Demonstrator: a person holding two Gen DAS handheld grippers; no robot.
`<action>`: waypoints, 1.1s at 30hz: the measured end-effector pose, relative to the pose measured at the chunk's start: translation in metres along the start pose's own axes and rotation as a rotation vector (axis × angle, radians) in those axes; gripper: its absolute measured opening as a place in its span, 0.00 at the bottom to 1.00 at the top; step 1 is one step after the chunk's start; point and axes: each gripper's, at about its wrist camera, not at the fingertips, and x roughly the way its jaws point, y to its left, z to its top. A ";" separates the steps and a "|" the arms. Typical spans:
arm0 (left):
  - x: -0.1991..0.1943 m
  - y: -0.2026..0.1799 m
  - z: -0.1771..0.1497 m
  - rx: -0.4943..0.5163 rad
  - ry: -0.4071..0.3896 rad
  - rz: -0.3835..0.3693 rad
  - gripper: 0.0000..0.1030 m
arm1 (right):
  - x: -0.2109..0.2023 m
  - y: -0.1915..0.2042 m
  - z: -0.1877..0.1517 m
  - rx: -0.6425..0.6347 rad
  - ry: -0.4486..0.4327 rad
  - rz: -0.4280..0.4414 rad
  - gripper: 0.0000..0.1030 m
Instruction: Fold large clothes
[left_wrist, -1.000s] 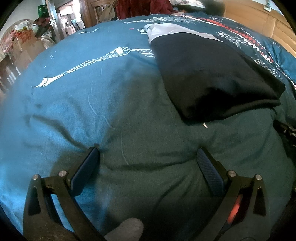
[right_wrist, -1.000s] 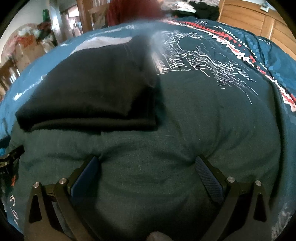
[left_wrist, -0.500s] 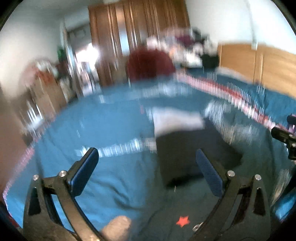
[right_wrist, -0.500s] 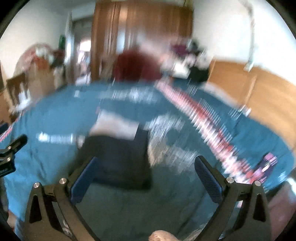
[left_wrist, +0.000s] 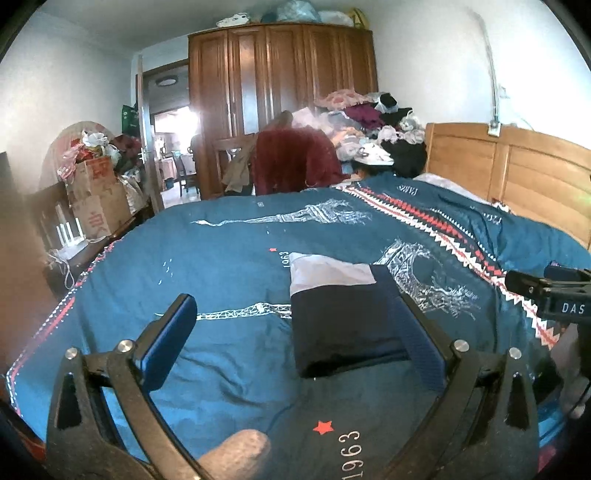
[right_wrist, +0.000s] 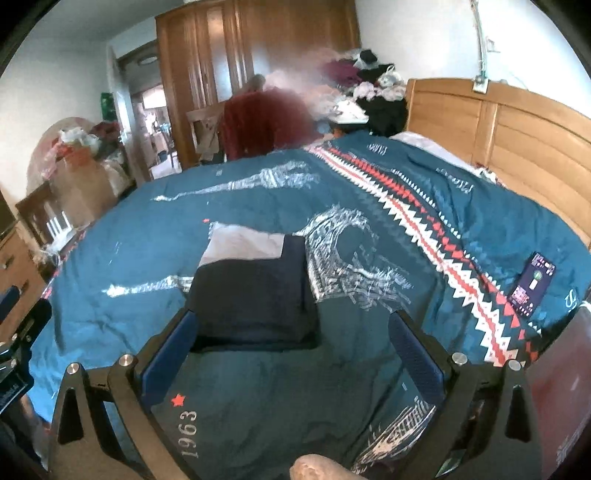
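Left wrist view: left gripper (left_wrist: 291, 332), jaws wide apart, nothing between them, held above the near edge of the bed (left_wrist: 221, 266). Garment (left_wrist: 340, 314), dark with a pale panel at its far end, lies folded into a compact rectangle on the blue quilt, ahead and slightly right, well clear of both pads. Right gripper's tip shows at the right border. A pile of clothes (left_wrist: 369, 122) is heaped beyond the bed beside the wardrobe (left_wrist: 280, 103); a person in red (left_wrist: 295, 162) stands there. Right wrist view: right gripper (right_wrist: 291, 343), jaws likewise spread and empty, above the quilt; the garment (right_wrist: 255, 295) sits just past the left pad, not touched. A phone (right_wrist: 532, 284) rests on the quilt at right, near the zigzag band. Risks, as judged: the fold appears done, so the main hazard is disturbing it; a low pass by either gripper could catch the near edge and pull the layers open. The soft, rumpled quilt gives poor support, so pressing nearby may tip or slump the stack. A sweep rightward could knock the phone off the bed.
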 end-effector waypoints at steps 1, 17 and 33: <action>-0.001 -0.001 0.000 -0.002 0.003 0.003 1.00 | -0.001 0.001 -0.003 -0.004 0.004 -0.003 1.00; -0.006 -0.008 -0.003 0.011 0.029 0.014 1.00 | 0.004 0.012 -0.008 -0.042 0.046 0.030 1.00; -0.006 -0.003 0.004 -0.012 0.022 0.013 1.00 | 0.019 0.041 0.004 -0.125 0.039 0.017 1.00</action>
